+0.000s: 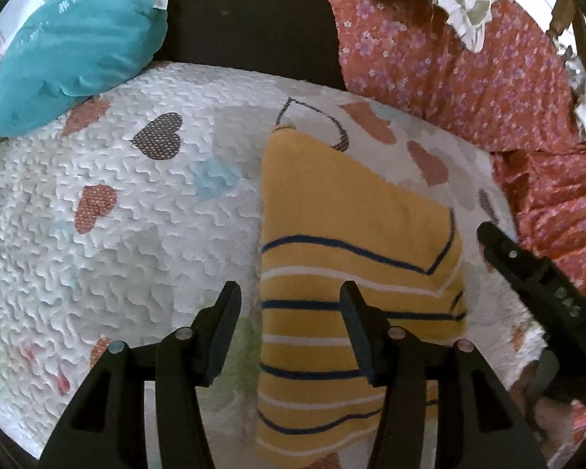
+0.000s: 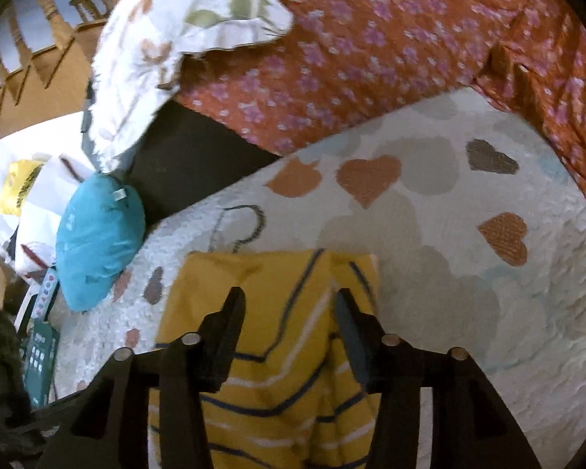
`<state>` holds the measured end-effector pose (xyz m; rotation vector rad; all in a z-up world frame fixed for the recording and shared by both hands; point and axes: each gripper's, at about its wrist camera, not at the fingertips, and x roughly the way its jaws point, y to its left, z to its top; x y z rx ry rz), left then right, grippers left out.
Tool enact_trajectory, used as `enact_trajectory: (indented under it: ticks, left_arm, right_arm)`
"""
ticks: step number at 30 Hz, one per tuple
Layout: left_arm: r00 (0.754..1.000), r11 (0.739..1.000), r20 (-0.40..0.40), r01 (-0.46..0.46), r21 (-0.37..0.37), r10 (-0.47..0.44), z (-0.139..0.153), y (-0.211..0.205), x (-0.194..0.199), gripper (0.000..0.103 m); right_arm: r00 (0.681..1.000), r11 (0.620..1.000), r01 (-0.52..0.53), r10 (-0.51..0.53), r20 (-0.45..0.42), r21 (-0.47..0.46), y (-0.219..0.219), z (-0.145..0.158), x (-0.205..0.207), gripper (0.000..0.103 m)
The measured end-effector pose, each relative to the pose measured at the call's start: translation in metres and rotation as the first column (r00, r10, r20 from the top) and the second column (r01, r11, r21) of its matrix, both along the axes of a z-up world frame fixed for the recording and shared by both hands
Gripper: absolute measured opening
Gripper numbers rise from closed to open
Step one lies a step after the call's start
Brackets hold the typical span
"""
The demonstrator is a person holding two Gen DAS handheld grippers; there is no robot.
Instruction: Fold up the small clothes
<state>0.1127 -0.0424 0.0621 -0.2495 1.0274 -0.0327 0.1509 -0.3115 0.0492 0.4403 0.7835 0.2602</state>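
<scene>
A yellow garment with navy and white stripes (image 1: 343, 234) lies folded into a narrow strip on a white quilted mat with hearts (image 1: 117, 242). My left gripper (image 1: 291, 297) is open and empty, hovering over the garment's left edge. The right gripper shows in the left wrist view (image 1: 527, 269) at the garment's right side. In the right wrist view the garment (image 2: 277, 281) lies under my open right gripper (image 2: 291, 305), with nothing between the fingers.
A teal cushion (image 1: 74, 43) rests at the mat's far left corner. An orange floral cloth (image 1: 468, 70) lies along the right. A white leaf-print pillow (image 2: 175, 39) sits behind. A wooden stair railing (image 2: 31, 39) stands beyond.
</scene>
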Motion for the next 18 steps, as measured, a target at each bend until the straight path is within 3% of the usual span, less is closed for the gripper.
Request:
enact_trajectory:
  ticks: [3, 8, 12, 15, 18]
  left_arm:
    - [1.0, 1.0, -0.011, -0.017, 0.018, 0.017, -0.004, 0.003, 0.0, 0.051]
    - [0.999, 0.999, -0.019, -0.032, 0.03, 0.033, -0.006, 0.007, -0.004, 0.051]
    - [1.0, 0.998, -0.011, -0.023, 0.062, 0.024, -0.003, 0.004, -0.007, 0.051]
    - [1.0, 0.994, 0.005, -0.019, 0.104, 0.019, -0.001, 0.002, -0.009, 0.051]
    - [1.0, 0.991, 0.015, -0.025, 0.13, 0.024, 0.001, 0.003, -0.011, 0.052]
  right_arm:
    - [0.997, 0.997, -0.072, 0.072, -0.005, -0.026, 0.018, -0.001, -0.001, 0.05]
    - [0.981, 0.99, -0.143, 0.141, -0.135, -0.002, 0.025, -0.035, 0.011, 0.046]
    - [0.981, 0.997, -0.04, 0.027, -0.191, -0.063, 0.007, -0.055, 0.018, 0.044]
    - [0.973, 0.994, 0.032, -0.055, -0.225, -0.105, -0.007, -0.059, 0.019, 0.053]
    - [0.963, 0.995, 0.097, -0.102, -0.251, -0.03, -0.023, -0.061, 0.016, 0.053]
